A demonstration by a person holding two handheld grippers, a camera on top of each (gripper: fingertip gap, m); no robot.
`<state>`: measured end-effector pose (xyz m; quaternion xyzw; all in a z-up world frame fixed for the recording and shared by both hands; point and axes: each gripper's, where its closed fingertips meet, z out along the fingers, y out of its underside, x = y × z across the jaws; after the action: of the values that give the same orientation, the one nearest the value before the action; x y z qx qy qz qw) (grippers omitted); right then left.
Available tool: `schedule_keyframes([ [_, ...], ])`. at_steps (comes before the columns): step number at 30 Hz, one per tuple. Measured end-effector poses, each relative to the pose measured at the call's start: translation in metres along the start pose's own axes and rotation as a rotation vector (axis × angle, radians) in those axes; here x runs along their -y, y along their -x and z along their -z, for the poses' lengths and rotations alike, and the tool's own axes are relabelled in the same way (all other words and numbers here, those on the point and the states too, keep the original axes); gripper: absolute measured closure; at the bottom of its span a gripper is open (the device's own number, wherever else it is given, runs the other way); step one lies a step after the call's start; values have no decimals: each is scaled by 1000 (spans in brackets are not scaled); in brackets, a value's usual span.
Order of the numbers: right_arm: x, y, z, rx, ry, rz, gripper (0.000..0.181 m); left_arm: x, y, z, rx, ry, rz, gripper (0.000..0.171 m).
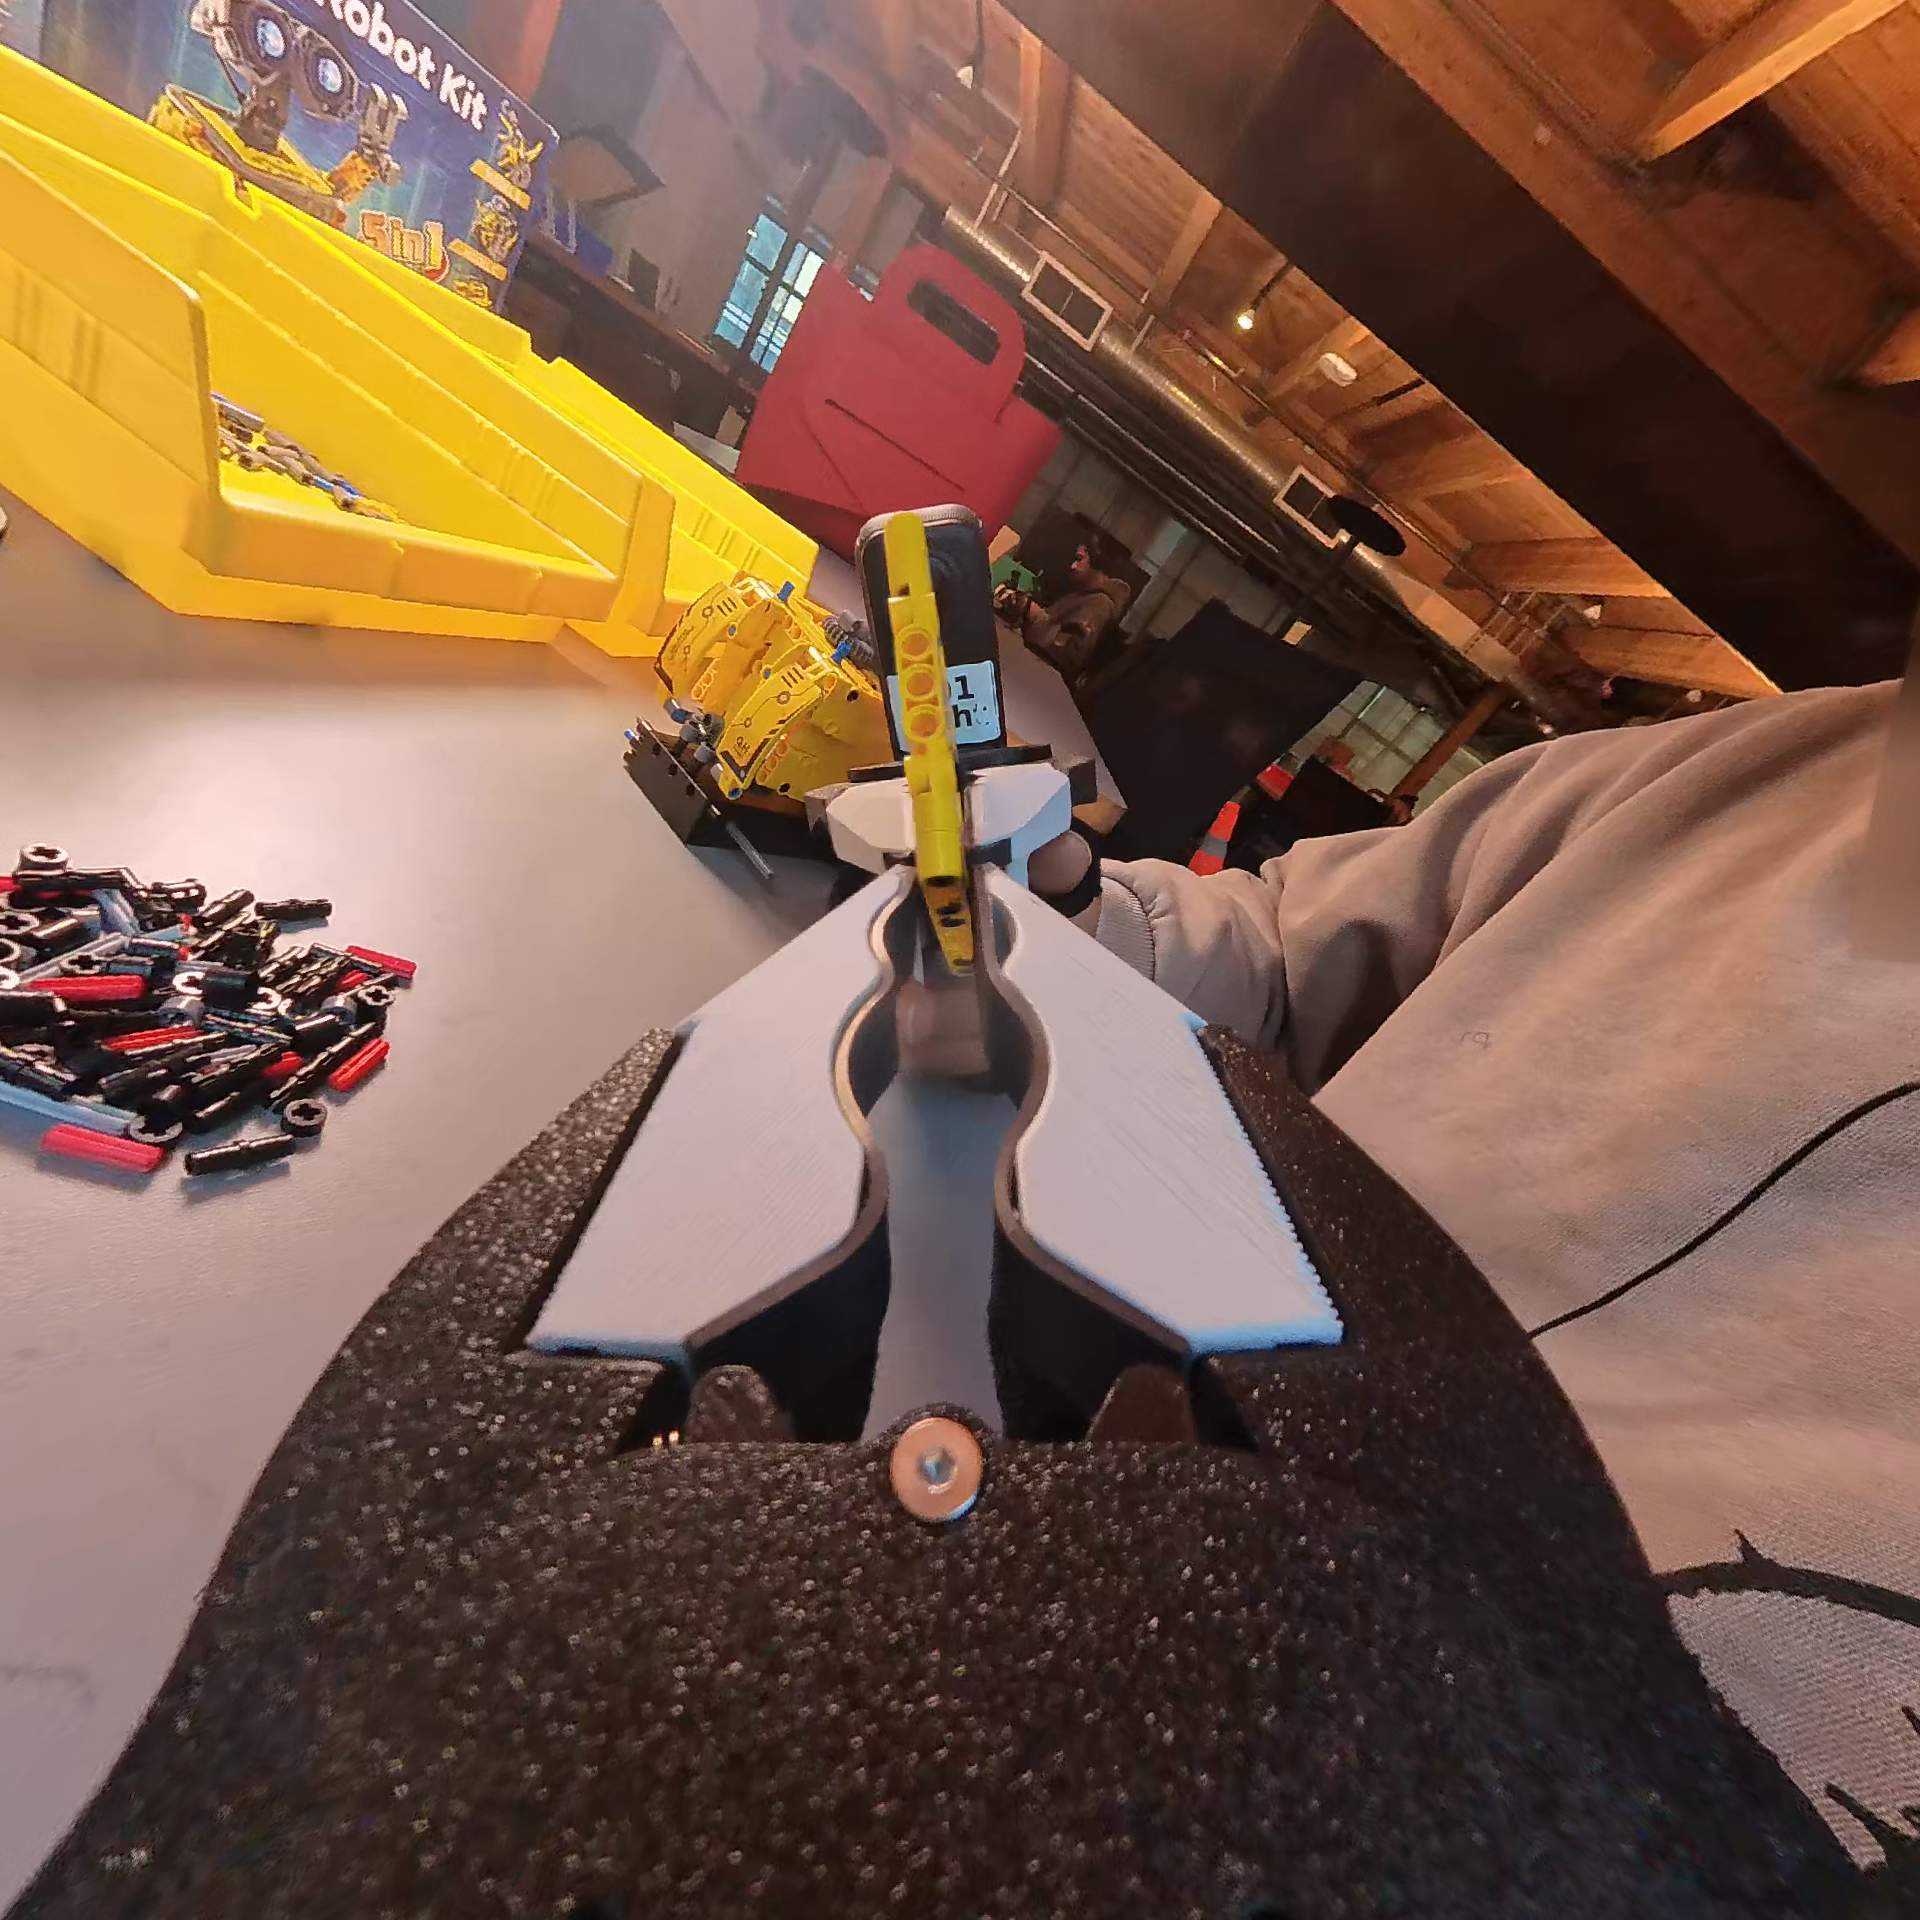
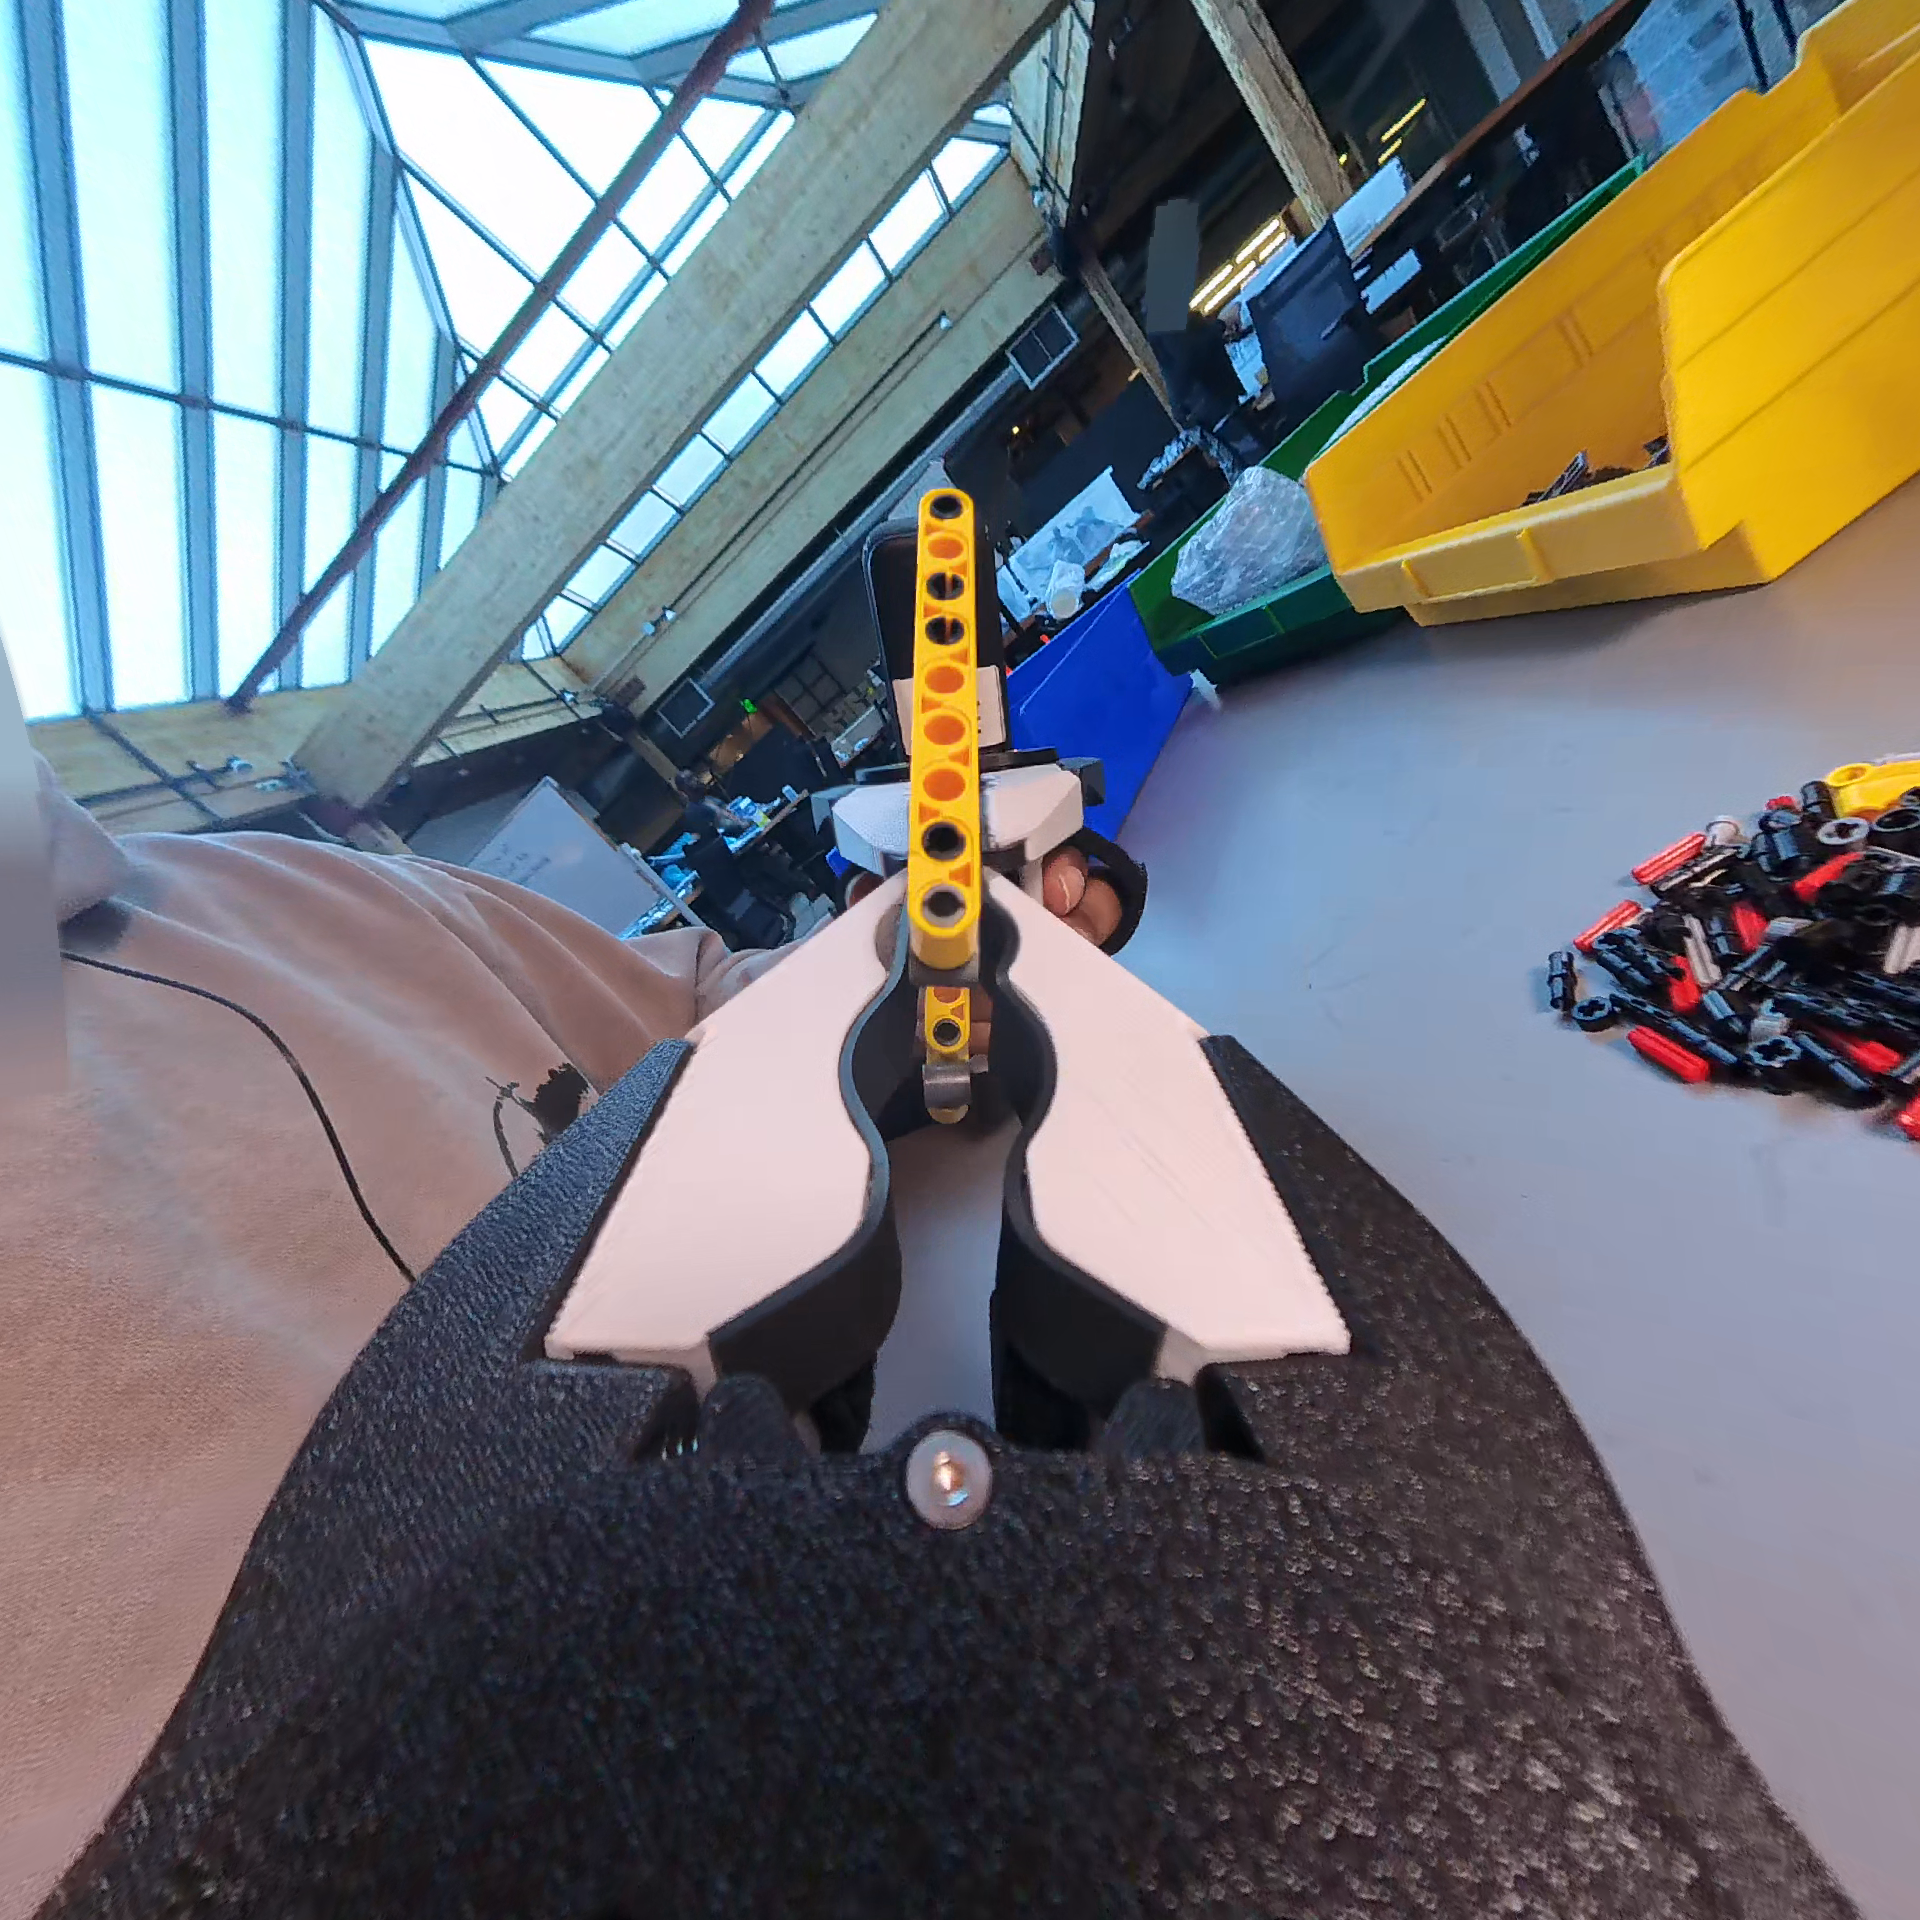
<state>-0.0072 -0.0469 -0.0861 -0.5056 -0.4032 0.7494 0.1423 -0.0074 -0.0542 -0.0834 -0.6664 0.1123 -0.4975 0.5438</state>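
Note:
My left gripper (image 1: 940, 896) is shut on the lower end of a yellow holed beam (image 1: 923, 686) that stands upright above the grey table (image 1: 468, 748). My right gripper (image 2: 943, 930) faces it tip to tip and is shut on a yellow holed beam (image 2: 943, 727), seen face-on. A shorter yellow piece with a grey pin (image 2: 948, 1049) hangs below, between the fingers. I cannot tell whether both grip one assembly or separate beams. The opposite gripper's white body shows in each view (image 1: 1023, 810) (image 2: 1023, 805), held by a hand.
A pile of black and red pins (image 1: 177, 1018) (image 2: 1787, 956) lies on the table. Yellow bins (image 1: 312, 416) (image 2: 1558, 416), a part-built yellow model (image 1: 769, 696), a kit box (image 1: 343, 125), a green bin (image 2: 1247, 613) and a blue bin (image 2: 1101, 686) stand behind. A person's beige sleeve (image 1: 1558, 987) is close. Both grippers' tips are close together, under 4 cm apart. My right tips are roughly 20 cm from the part-built yellow model (image 1: 769, 696).

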Motion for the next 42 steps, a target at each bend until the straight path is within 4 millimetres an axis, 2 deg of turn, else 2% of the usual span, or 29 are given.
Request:
schedule_keyframes([
  [4, -5, -1, -1, -13, 37, 38, 173, -1, -1, 1, 8, 28, -44, 165],
  [5, -5, -2, 0, -31, 47, 65, 168, -2, -2, 2, 9, 49, -65, 166],
  [8, 3, -2, 9, -49, 57, 144, 137, -4, -5, 7, 15, 102, -116, 166],
  [10, 1, -1, 13, -65, 107, 239, 132, -12, -6, 9, 12, 162, -133, 165],
  [13, -17, 4, 7, -67, 225, 379, 138, -26, -8, 5, 9, 247, -157, 165],
  [15, -26, 7, 2, -61, 249, 413, 154, -33, -13, 3, -10, 280, -164, 165],
  [16, -27, 10, 1, -53, 238, 418, 167, -35, -13, 2, -6, 292, -169, 165],
  [17, -25, 12, 0, -42, 213, 413, 172, -36, -14, 2, -5, 294, -176, 165],
  [29, -18, 23, -3, 55, 132, 293, 175, -18, -23, -1, -24, 178, -201, 166],
  [32, -7, 34, -6, 86, 63, 303, 176, -5, -33, 0, -24, 140, -256, 166],
  [36, -3, 40, -6, 107, 64, 337, 176, -2, -38, 2, -38, 145, -276, 167],
  [37, -2, 41, -5, 109, 61, 341, 176, 2, -39, 6, -44, 123, -271, 166],
  [38, 19, 40, 8, 115, -42, 302, 177, 27, -30, 26, -15, 10, -225, 167],
  [39, 52, 29, 36, 68, -180, 245, 179, 56, -16, 57, 40, -120, -193, 167],
  [40, 57, 22, 48, 1, -189, 312, 178, 65, -9, 69, 78, -146, -217, 167],
  [42, 12, 42, 9, 69, -24, 386, 176, 30, -13, 33, 53, 38, -314, 165],
])
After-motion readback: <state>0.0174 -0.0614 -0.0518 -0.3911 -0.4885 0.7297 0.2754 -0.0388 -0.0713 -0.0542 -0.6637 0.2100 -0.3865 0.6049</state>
